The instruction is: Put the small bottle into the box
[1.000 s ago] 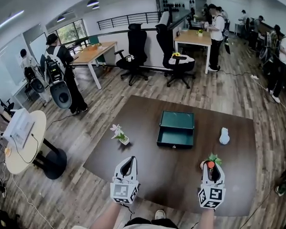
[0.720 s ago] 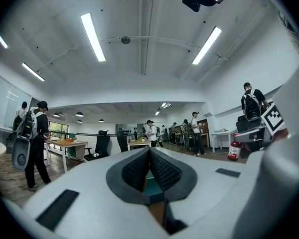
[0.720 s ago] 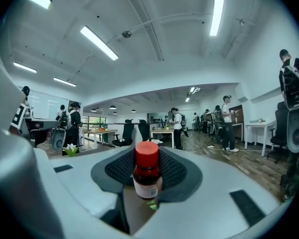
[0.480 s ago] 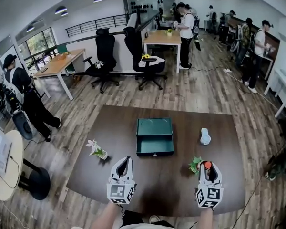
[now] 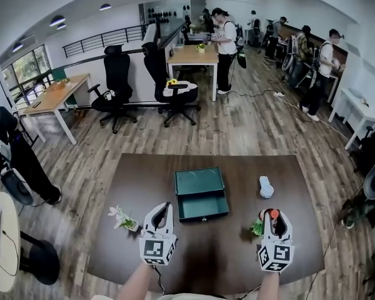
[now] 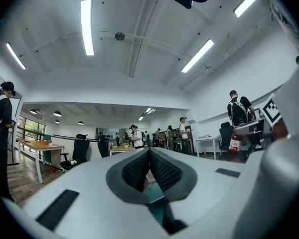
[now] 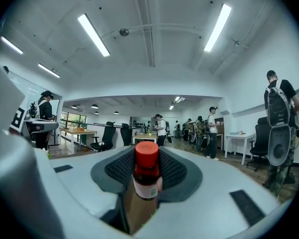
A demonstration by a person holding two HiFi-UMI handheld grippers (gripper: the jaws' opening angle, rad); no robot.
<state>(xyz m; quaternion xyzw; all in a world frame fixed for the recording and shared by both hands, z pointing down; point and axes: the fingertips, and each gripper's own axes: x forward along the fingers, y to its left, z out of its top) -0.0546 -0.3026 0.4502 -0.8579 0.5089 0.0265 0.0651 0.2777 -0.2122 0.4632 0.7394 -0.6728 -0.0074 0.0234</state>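
The small bottle (image 7: pixel 147 176), brown with a red cap, stands upright between the pads of my right gripper (image 7: pixel 147 169), which is shut on it. In the head view that gripper (image 5: pixel 273 219) hovers over the near right part of the dark table (image 5: pixel 231 261), with the bottle's red cap (image 5: pixel 274 214) showing at its tips. The open green box (image 5: pixel 201 194) lies in the middle of the table, ahead and to the left of it. My left gripper (image 5: pixel 162 212) hangs just left of the box's near corner; its pads (image 6: pixel 159 169) meet, with nothing between them.
A small potted plant (image 5: pixel 257 227) stands right beside my right gripper. Another small flower pot (image 5: pixel 123 219) sits left of my left gripper. A white ribbed object (image 5: pixel 265 187) rests right of the box. Office chairs, desks and several people fill the room beyond.
Both grippers have moved forward over the table toward the box, the left one farther. The right one still carries the bottle and now sits right of the small plant.
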